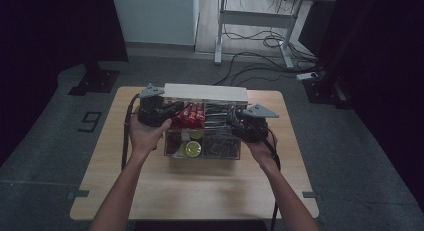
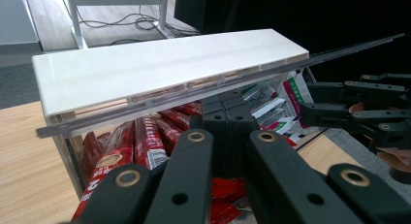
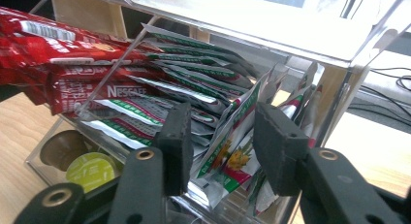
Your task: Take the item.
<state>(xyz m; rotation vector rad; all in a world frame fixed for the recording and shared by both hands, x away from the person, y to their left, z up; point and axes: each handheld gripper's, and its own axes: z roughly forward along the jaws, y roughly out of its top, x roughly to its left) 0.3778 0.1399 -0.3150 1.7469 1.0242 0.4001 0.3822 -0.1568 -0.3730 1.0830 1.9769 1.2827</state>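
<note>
Presently the right gripper (image 1: 239, 119) stands at the right side of the clear organiser box (image 1: 240, 153), its jaws part open, with a green-and-white sachet (image 3: 231, 151) standing between the pads (image 3: 278, 146). From the right gripper view I cannot tell whether the pads press on it yet; a gap shows on at least one side, so I judge the grasp not completed. The left gripper (image 1: 172, 113) is closed; its jaws sit together over the red stick packs (image 2: 145, 144) at the box's left side, and I see nothing clamped between them.

Progress, as I judge it: the lid (image 2: 165, 64) is already raised and tilted back, the compartments are exposed, and the picking of a sachet is in hand but not done. Lifting it clear remains.

The sachet is thin, glossy and flexible, printed with green bands and a fruit picture, and stands upright among a dense fan of like sachets in the upper right compartment. Red packs marked Nescafe fill the neighbouring compartment to its left; round capsules (image 1: 193, 148), one with a yellow-green top, lie in the lower tier. The box sits mid-table on the wooden table (image 1: 200, 191).
</note>
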